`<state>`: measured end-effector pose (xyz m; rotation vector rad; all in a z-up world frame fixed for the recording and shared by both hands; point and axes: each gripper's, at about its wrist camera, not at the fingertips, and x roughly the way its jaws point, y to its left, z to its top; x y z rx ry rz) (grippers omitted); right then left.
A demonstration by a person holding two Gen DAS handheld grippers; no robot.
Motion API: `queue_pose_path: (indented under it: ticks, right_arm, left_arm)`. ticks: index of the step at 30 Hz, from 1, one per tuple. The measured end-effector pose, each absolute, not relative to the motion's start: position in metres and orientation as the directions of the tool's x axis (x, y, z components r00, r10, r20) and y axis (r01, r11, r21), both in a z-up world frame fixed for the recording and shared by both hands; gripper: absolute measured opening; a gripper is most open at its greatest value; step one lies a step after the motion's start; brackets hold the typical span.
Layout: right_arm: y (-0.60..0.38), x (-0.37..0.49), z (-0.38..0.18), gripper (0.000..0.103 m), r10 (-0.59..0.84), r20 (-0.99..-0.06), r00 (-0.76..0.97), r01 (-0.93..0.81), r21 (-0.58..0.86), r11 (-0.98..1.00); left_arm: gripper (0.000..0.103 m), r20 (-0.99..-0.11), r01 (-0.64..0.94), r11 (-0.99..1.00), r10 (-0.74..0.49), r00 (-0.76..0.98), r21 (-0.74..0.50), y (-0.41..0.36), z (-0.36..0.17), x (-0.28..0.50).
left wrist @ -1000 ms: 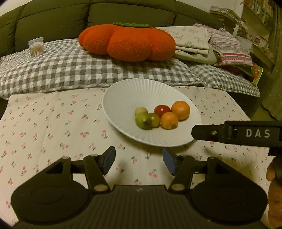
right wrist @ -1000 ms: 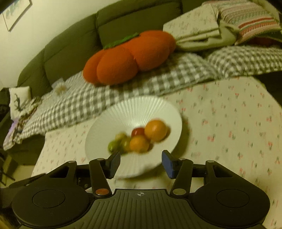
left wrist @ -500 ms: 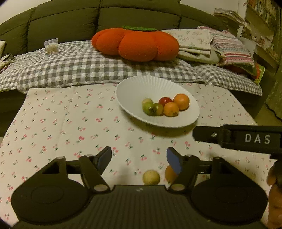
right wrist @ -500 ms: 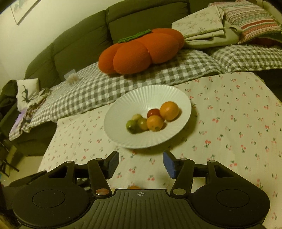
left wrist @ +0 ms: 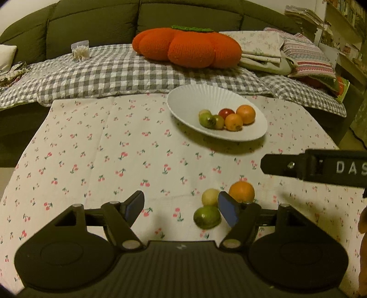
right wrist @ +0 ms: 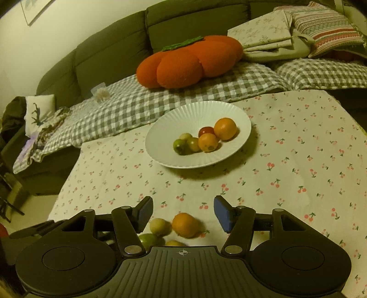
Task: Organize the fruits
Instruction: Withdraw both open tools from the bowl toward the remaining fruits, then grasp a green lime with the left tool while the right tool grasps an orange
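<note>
Behind the table runs a dark green sofa (left wrist: 96,20), draped with a grey checked blanket (left wrist: 119,75) and topped by a big orange pumpkin-shaped cushion (left wrist: 188,47), with folded linens and a striped pillow (left wrist: 307,59) off to its right. Down on the cherry-print tablecloth (left wrist: 103,160) sits a white ribbed plate (left wrist: 206,96), and it's already carrying six fruits bunched toward its near right side: two oranges (left wrist: 246,114), a small red one tucked behind them (left wrist: 226,112), and three greenish-yellow ones on their left (left wrist: 207,120).

Closer in, loose fruit lies on the cloth. From the left wrist view we have an orange (left wrist: 242,191), a pale yellow fruit (left wrist: 209,196) just beside it, and a green fruit (left wrist: 207,217) nearest the camera, all three clustered tightly. The right wrist view shows a sliver of a fourth, yellowish piece (right wrist: 174,243) peeking out at the gripper body's edge.

Left gripper (left wrist: 181,212) — jaws spread wide, nothing between them; the loose cluster sits right by its right blue pad (left wrist: 226,212), with the green fruit just inside that finger. Right gripper (right wrist: 183,214) — also wide open and holding nothing, poised over the same cluster, the orange showing between its fingers. Its black finger reaches into the left camera's picture from the right edge, well short of the plate.
</note>
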<state>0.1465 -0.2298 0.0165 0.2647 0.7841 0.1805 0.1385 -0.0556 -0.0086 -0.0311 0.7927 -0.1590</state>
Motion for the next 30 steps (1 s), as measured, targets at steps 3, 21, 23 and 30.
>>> queue_pose_path:
  ticks: [3,21,23,30]
  right_arm:
    - [-0.228,0.144,0.014,0.061,0.260,-0.675,0.690,-0.065,0.300,0.952]
    - [-0.243,0.165,-0.018,0.061,0.314,-0.727,0.610,0.008,0.403,0.915]
    - [-0.242,0.167,-0.021,0.060,0.323,-0.732,0.601,0.006,0.408,0.913]
    - [-0.232,0.173,-0.027,0.060,0.327,-0.741,0.587,-0.016,0.393,0.919]
  left_arm:
    - [0.073,-0.717,0.130,0.988,-0.154,0.680,-0.089,-0.052,-0.014,0.137]
    - [0.059,-0.754,0.255,0.966,-0.197,0.627,-0.040,-0.072,-0.043,0.145]
    - [0.058,-0.753,0.260,0.964,-0.212,0.623,-0.057,-0.072,-0.045,0.147]
    - [0.041,-0.754,0.291,0.956,-0.225,0.618,-0.046,-0.080,-0.051,0.147]
